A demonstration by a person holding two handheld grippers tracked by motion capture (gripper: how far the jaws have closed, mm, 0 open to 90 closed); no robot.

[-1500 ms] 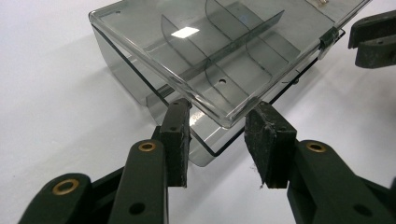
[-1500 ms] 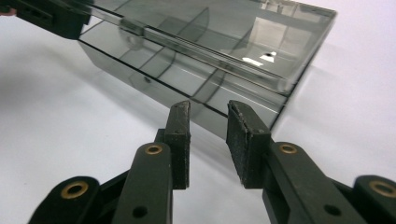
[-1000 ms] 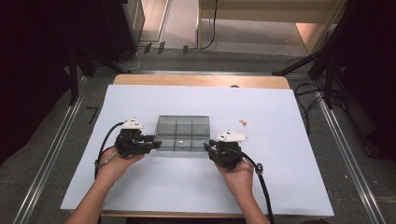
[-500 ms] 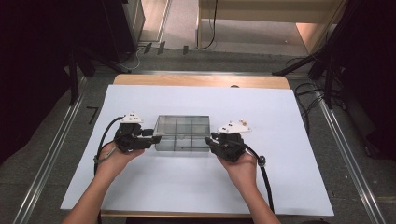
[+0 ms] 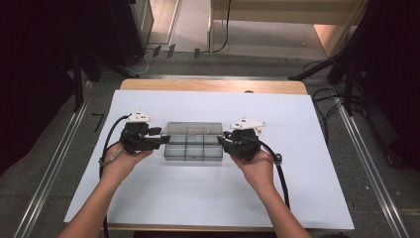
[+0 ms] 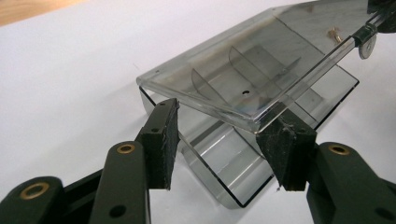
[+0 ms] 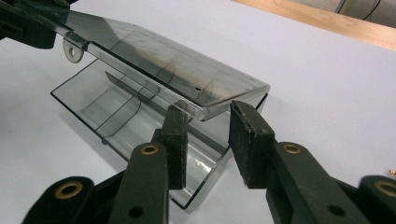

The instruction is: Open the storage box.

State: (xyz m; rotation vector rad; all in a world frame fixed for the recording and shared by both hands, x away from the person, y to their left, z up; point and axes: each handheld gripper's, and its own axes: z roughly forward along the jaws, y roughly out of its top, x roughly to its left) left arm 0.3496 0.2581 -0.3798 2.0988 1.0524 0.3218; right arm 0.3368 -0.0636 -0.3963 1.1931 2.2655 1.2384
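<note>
Two tongs met one clear plastic compartment box [image 5: 192,141] from opposite ends. It lay on the white sheet [image 5: 208,198] covering the table [image 5: 213,85], its long axis running left to right, squarely between the hands, so neither was nearer than the other. The left tongs [image 5: 159,139] faced its left short end and the right tongs [image 5: 224,140] its right short end.

From the left gripper view, the lid [image 6: 243,70] was part-raised and tilted above the tray [image 6: 224,158]; the left tongs [image 6: 224,140] stood spread, one pad [image 6: 285,149] under the lid's near corner and the other [image 6: 161,135] just beside the edge, clamping nothing firmly that I could tell. The right gripper view showed much the same at the far end: the right tongs [image 7: 208,140] parted, their pads [image 7: 176,140] straddling the lid's corner [image 7: 205,105] without a firm pinch.

My judgement: the coming move turned on the hinge running along the box's long axis, both tongs lifting the lid together.

Looking down from above, the whole layout was plain but the lid's tilt was hard to read; the gripper views gave that gap, the inner dividers, and a small brass piece [image 6: 334,33] beyond the lid.
</note>
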